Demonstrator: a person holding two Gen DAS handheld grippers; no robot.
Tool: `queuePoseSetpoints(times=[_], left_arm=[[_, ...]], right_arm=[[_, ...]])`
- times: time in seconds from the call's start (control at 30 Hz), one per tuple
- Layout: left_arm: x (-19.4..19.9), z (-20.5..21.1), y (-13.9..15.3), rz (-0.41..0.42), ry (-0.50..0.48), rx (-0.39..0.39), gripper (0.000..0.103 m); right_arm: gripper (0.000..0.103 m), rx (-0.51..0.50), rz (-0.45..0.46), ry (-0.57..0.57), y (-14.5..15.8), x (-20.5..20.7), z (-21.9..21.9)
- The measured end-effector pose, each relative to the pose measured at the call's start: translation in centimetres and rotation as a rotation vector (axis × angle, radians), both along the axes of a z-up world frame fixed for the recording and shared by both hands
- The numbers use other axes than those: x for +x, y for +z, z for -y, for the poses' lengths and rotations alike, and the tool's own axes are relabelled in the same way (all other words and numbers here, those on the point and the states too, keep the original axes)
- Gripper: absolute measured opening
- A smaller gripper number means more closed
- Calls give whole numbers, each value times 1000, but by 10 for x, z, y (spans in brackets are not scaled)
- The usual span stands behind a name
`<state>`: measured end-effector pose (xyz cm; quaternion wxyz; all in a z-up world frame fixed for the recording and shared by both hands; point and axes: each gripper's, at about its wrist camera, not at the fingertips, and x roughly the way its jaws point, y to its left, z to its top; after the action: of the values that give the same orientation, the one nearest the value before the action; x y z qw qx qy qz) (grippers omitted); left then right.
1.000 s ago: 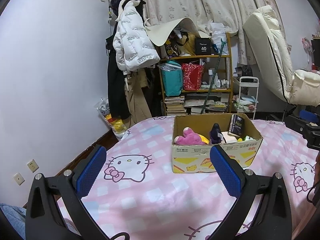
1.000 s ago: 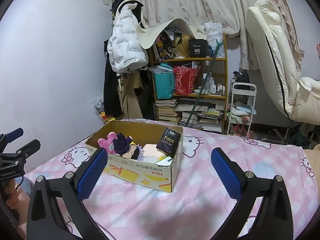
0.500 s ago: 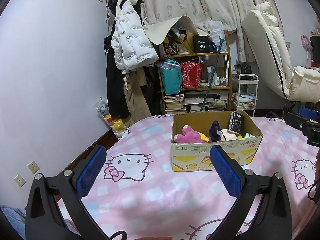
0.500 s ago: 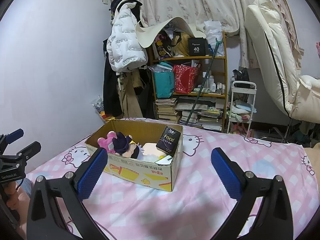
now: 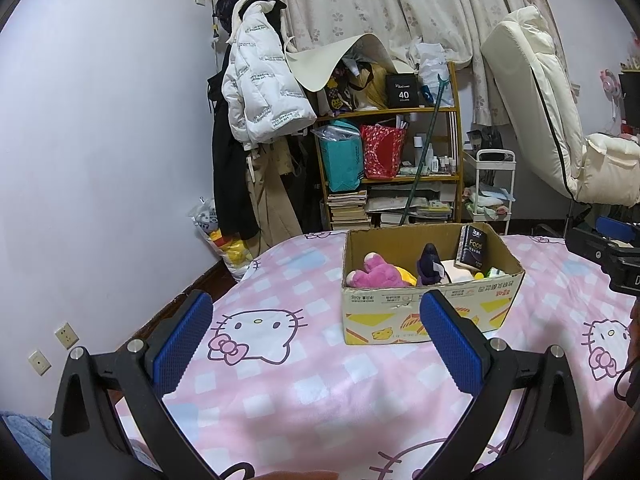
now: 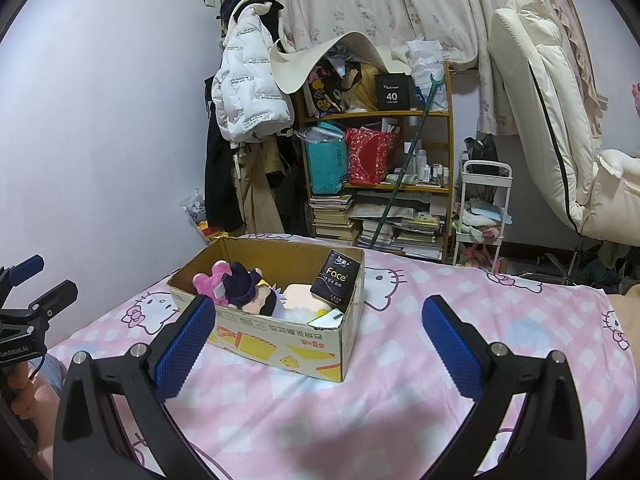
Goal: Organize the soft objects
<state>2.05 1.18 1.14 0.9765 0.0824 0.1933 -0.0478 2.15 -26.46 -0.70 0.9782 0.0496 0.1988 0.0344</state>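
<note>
A cardboard box [image 5: 432, 316] [image 6: 280, 340] stands on the pink cat-print bedspread [image 5: 288, 384] [image 6: 392, 392]. Inside lie a pink plush toy [image 5: 378, 274] [image 6: 208, 280], a dark-haired doll [image 5: 430, 264] [image 6: 250, 292], a cream soft item [image 6: 300, 294] and a black tissue pack [image 5: 474, 248] [image 6: 336, 278] leaning on the box wall. My left gripper [image 5: 316, 344] hovers open, short of the box, nothing between its blue pads. My right gripper [image 6: 316, 346] is open too, with the box just ahead on its left side. Each gripper shows at the edge of the other's view.
Beyond the bed stand a cluttered wooden shelf [image 5: 388, 168] [image 6: 380, 184], a coat rack with a white puffer jacket [image 5: 260, 92] [image 6: 244, 88], a small white trolley [image 6: 480, 208] and a cream reclined chair [image 5: 552, 128] [image 6: 552, 128]. The left bed edge drops to the floor by the wall.
Both grippers stay open and empty. The views shift only slightly; the box and its contents have not moved.
</note>
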Motion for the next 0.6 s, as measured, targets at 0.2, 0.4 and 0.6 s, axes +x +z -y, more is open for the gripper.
queuePoseSetpoints(times=[0.2, 0.4, 0.6], left_arm=[[-1, 1, 0, -1, -2, 3, 102], [-1, 1, 0, -5, -2, 9, 102], [0, 0, 0, -9, -6, 3, 102]], right_arm=[[103, 1, 1, 0, 2, 0, 1], [103, 2, 0, -2, -2, 0, 2], [103, 2, -1, -1, -2, 0, 2]])
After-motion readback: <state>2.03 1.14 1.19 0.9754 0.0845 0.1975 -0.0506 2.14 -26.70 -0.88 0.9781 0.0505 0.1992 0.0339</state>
